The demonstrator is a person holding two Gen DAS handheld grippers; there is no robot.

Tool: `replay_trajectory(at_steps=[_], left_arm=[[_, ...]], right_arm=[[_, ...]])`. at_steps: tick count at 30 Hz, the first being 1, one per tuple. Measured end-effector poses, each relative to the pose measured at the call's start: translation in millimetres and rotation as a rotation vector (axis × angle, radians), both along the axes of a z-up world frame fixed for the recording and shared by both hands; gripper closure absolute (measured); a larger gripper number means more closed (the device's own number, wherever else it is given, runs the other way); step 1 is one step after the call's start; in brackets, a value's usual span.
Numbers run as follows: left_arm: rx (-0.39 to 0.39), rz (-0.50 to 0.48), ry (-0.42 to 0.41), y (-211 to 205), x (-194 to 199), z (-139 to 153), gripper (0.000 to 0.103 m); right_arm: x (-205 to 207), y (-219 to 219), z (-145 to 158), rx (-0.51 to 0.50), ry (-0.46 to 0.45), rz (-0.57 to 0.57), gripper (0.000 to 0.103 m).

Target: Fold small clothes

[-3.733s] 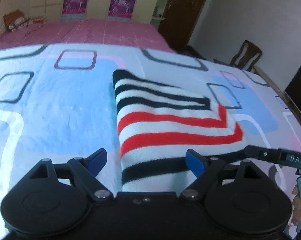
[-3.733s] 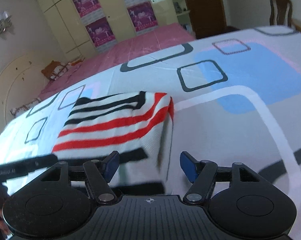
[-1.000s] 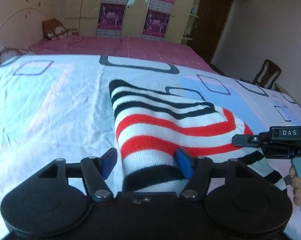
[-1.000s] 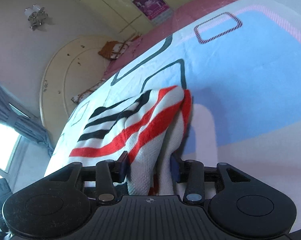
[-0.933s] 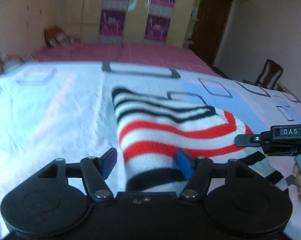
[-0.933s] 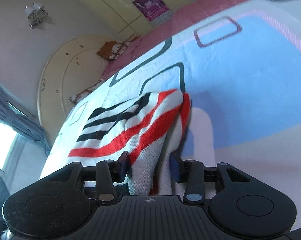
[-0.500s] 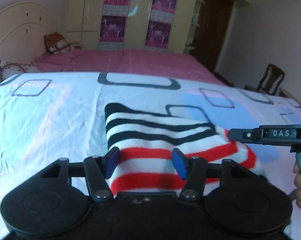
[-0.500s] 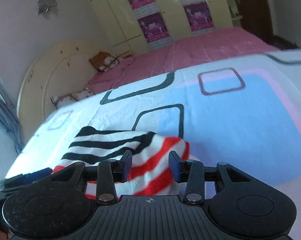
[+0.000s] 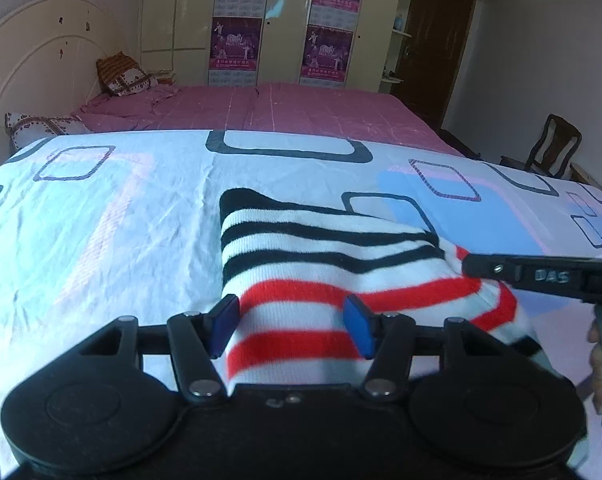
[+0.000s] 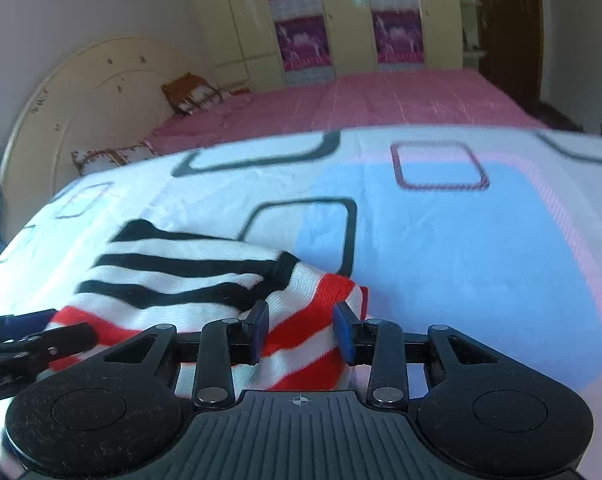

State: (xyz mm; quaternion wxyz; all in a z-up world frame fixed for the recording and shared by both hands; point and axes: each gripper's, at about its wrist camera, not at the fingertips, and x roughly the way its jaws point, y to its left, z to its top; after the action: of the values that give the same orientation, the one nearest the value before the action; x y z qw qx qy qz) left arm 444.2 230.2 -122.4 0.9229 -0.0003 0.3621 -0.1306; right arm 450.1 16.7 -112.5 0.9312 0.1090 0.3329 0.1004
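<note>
Left gripper (image 9: 291, 328) sits low over the striped garment (image 9: 333, 252), its blue pads spread either side of the red-and-white knit with cloth filling the gap; whether they actually pinch it I cannot tell. The garment lies on the patterned bedsheet (image 9: 101, 232), partly folded, its black-striped end farthest away. Holding the near edge at two corners looks meant to carry it over in one even fold. At the right of this view the other tool's black bar (image 9: 541, 276) reads "DAS". Wardrobe posters (image 9: 237, 20) carry print too small to read.

From the right wrist, the right gripper (image 10: 301, 332) brackets the garment's red-striped corner (image 10: 301, 344), pads close against the fabric, apparently gripping it, though contact is partly hidden. No writing is legible here.
</note>
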Motion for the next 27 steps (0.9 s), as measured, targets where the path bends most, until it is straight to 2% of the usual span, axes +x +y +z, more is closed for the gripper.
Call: replay_trajectory(at_steps=[4, 8, 13, 18, 20, 23, 25, 27], left_arm=[[0.020, -0.019, 0.002, 0.2, -22.3, 8.8, 0.047], [0.026, -0.012, 0.012, 1.4, -44.1, 11.3, 0.047], [0.037, -0.006, 0.012, 4.1, -69.7, 6.4, 0.045], [0.041, 0.003, 0.019, 6.8, -74.3, -0.6, 0.043], [0.038, 0.010, 0.028, 6.6, -75.6, 1.2, 0.043], [0.028, 0.017, 0.036, 7.5, -79.3, 0.7, 0.044], [0.025, 0.023, 0.041, 7.4, -82.8, -2.4, 0.042], [0.024, 0.031, 0.039, 7.7, -86.9, -4.3, 0.041]], right_arm=[[-38.8, 2.4, 17.0, 0.019, -0.052, 0.029, 0.066], [-68.7, 6.4, 20.0, 0.010, -0.054, 0.046, 0.066], [-96.8, 3.2, 6.6, -0.008, -0.011, 0.009, 0.066], [-108.4, -5.4, -12.0, -0.003, 0.033, -0.043, 0.066], [-114.5, -7.1, -5.7, 0.033, 0.030, -0.064, 0.066], [-126.5, -0.2, -0.6, 0.014, 0.010, -0.036, 0.066], [-126.2, 2.4, -13.8, -0.011, 0.056, -0.036, 0.066], [-125.3, 1.5, -24.8, 0.009, 0.086, -0.038, 0.066]])
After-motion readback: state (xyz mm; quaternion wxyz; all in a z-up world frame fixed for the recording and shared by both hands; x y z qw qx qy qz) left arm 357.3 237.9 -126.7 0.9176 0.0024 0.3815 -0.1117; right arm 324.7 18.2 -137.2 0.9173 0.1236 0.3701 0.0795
